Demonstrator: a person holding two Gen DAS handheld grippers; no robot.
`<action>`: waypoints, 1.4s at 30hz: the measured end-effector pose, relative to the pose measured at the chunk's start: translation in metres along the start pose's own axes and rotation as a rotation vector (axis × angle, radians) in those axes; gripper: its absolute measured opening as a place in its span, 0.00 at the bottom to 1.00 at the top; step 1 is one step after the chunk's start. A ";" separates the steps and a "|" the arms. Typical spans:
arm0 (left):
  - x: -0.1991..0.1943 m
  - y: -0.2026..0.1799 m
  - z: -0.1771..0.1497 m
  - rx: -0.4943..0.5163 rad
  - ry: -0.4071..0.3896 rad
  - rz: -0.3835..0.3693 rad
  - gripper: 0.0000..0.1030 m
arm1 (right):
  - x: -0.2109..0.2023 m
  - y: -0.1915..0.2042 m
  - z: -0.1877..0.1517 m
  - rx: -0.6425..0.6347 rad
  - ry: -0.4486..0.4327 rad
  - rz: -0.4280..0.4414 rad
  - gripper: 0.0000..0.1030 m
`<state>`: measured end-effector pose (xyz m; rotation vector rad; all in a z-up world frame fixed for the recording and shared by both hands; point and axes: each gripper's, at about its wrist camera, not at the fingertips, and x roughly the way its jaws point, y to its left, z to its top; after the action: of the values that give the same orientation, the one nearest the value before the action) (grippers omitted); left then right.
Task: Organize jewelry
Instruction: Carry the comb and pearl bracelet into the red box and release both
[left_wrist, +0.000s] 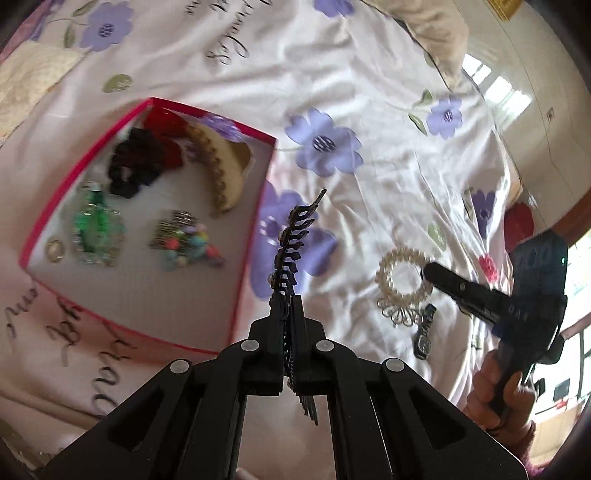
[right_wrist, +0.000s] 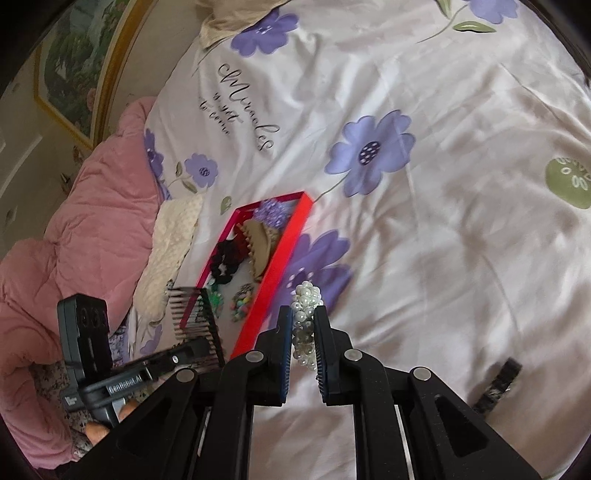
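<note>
With several pieces lying in the red box (left_wrist: 255, 236), the left gripper (left_wrist: 286, 295) is pinching a black comb (left_wrist: 295, 236) in its jaws and the right gripper (right_wrist: 303, 332) is clamping a pearl bracelet (right_wrist: 304, 317), while a watch (left_wrist: 424, 334) is waiting on the bed (left_wrist: 369, 74).

**Purple flowers, red box**

The sheet (right_wrist: 461, 221) is white with purple flowers, green leaves and black script. The box (left_wrist: 255, 236) has red walls and a white floor. In it lie a black scrunchie (left_wrist: 129, 166), a tan clip (left_wrist: 225, 173) and a green trinket (left_wrist: 96, 225). The comb (left_wrist: 293, 243) is black, the bracelet (right_wrist: 304, 325) pearl-white, the quilt (right_wrist: 85, 229) pink.
</note>
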<state>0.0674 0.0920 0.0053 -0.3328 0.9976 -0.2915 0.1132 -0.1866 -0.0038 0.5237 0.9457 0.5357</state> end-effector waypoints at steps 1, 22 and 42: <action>-0.003 0.004 0.001 -0.006 -0.007 0.004 0.01 | 0.003 0.005 -0.001 -0.010 0.006 0.002 0.11; -0.041 0.080 0.021 -0.126 -0.101 0.053 0.01 | 0.049 0.068 -0.003 -0.088 0.066 0.065 0.11; -0.017 0.123 0.044 -0.186 -0.080 0.042 0.01 | 0.129 0.124 0.005 -0.163 0.154 0.119 0.11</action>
<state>0.1066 0.2172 -0.0093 -0.4878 0.9536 -0.1465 0.1549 -0.0126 -0.0020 0.3974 1.0112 0.7625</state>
